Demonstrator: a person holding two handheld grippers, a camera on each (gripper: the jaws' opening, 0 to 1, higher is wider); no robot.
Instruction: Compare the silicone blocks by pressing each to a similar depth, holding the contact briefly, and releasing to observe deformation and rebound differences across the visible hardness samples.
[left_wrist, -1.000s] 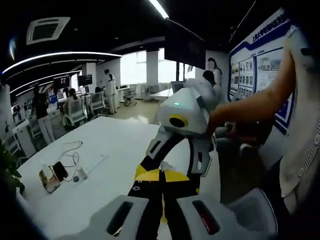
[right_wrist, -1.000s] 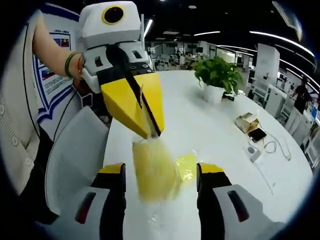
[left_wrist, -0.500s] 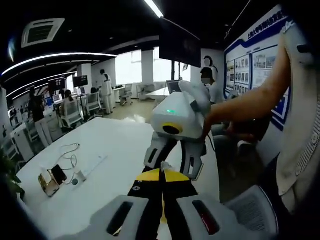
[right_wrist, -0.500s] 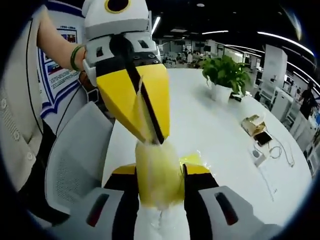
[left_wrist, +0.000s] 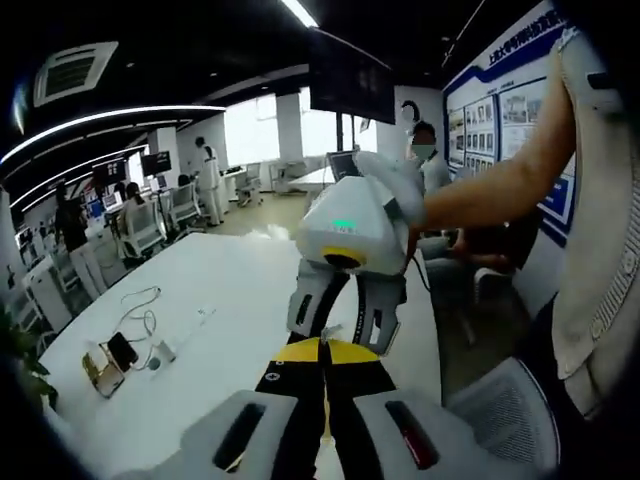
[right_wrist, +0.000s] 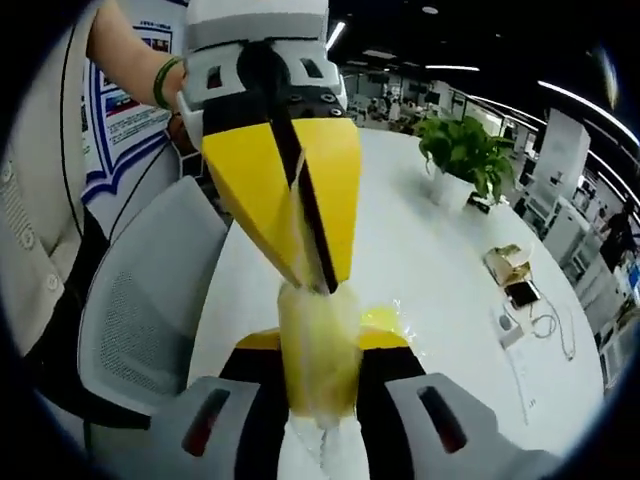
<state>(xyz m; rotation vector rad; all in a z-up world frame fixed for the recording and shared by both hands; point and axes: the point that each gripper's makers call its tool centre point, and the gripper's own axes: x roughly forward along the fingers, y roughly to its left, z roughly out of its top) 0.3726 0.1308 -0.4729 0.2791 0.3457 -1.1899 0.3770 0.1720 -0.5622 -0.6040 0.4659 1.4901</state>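
Mid-squeeze: right gripper (right_wrist: 318, 372) clamped on a pale yellow silicone block (right_wrist: 318, 350), left gripper (right_wrist: 312, 262) pinching its top. Release and other samples probably still left.

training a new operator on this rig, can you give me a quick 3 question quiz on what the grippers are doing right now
1. True or false: the right gripper is shut on the translucent pale yellow silicone block.
2. Multiple choice: what stands on the white table beyond the grippers? A) a red kettle B) a green potted plant C) a stack of plates
3. Fill in: the left gripper pinches the block's ____ end, as the right gripper view shows it.

Key: 1 true; 2 B; 3 upper
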